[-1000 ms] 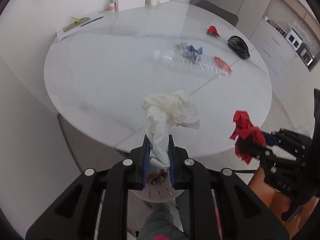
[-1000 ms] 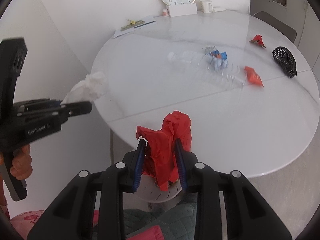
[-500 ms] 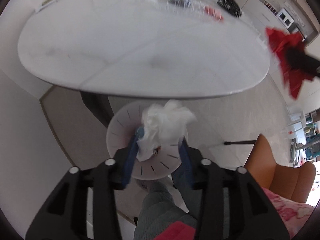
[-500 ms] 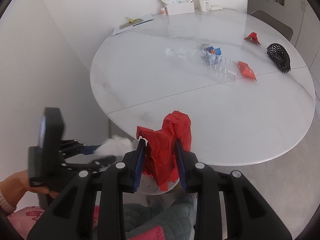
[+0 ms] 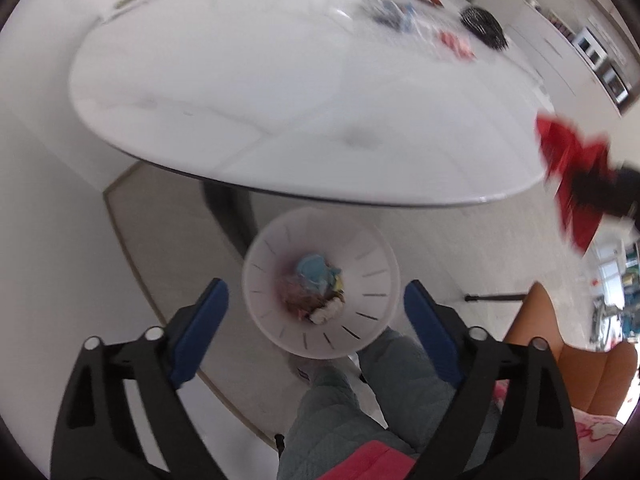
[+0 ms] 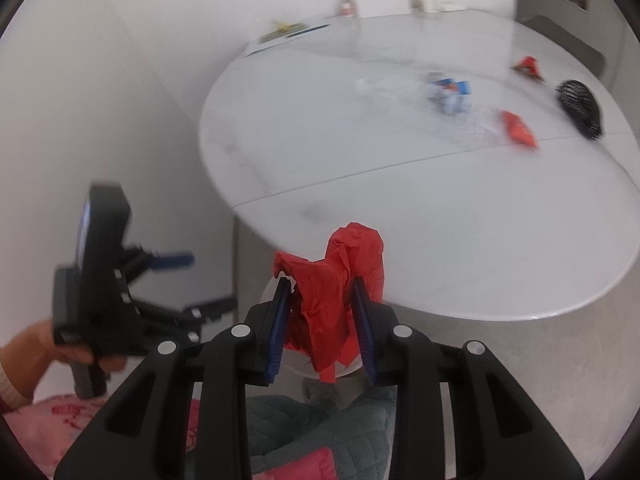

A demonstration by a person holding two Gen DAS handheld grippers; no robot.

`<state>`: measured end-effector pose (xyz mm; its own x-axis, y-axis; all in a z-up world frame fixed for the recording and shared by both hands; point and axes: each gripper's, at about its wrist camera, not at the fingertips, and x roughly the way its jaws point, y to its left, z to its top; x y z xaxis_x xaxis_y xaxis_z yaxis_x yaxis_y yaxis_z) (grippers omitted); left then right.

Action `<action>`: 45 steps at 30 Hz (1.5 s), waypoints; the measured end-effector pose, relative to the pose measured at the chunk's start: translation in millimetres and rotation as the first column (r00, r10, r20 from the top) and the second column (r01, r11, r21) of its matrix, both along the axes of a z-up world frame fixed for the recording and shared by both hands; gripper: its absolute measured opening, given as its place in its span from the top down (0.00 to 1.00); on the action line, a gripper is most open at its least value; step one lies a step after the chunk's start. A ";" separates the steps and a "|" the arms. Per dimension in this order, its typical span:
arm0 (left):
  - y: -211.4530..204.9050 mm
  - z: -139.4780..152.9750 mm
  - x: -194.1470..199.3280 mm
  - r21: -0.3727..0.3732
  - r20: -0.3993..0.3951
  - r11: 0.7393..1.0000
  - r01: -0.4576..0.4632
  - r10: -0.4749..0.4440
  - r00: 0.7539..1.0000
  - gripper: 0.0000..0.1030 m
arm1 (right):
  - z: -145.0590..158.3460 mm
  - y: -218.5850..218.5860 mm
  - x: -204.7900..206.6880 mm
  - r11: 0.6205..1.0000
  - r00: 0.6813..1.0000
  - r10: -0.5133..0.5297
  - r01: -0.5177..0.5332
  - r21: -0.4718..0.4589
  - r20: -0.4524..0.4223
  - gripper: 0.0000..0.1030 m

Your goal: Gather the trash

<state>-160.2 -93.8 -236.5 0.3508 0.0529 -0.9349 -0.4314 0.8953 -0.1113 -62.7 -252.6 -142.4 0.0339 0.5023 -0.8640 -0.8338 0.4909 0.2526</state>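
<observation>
**Collecting trash: one piece ready over the bin, several left**

Hanging above the white waste bin [image 5: 320, 280], the left tongs [image 5: 316, 320] are released, with the blue pads wide apart and nothing between them. Inside the bin lie some scraps already, one pale blue and others brownish; the picture is blurred, so I cannot name them with certainty.

The right tongs [image 6: 322, 320] are clenched on a crumpled red paper [image 6: 340, 280], held near the edge of the tabletop [image 6: 400, 184] and, as I judge, not yet over the bin.

On the tabletop, well apart from both tongs, remain a clear plastic bottle [image 6: 400, 92], a blue and white wrapper [image 6: 450, 94] beside it, a red wrapper [image 6: 518, 128] and a small red scrap [image 6: 528, 67]. A black mesh object [image 6: 580, 108] lies near them. The task seems about half done: the red paper must go in, then these pieces.
</observation>
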 end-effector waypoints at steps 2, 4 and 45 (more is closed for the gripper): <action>9.2 10.9 -8.1 0.027 0.005 0.999 -0.041 0.040 0.999 0.12 | -8.7 9.7 -9.2 0.999 0.999 0.043 -0.043 -0.001 -0.008 0.68; 17.6 19.4 -17.3 0.048 0.008 0.996 -0.077 0.077 0.997 0.10 | -21.3 21.9 -20.3 0.995 0.995 0.097 -0.098 -0.010 -0.016 0.68; -0.2 99.3 70.1 0.092 0.175 0.996 -0.011 -0.005 0.985 0.08 | 39.5 -66.5 117.4 0.934 0.903 -0.354 0.357 0.035 0.245 0.02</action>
<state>-90.0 -94.0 -137.2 0.5080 0.1370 -0.8504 -0.4152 0.9040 -0.1024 54.7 -319.1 -102.9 0.4180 0.4083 -0.8115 -0.6384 0.7676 0.0574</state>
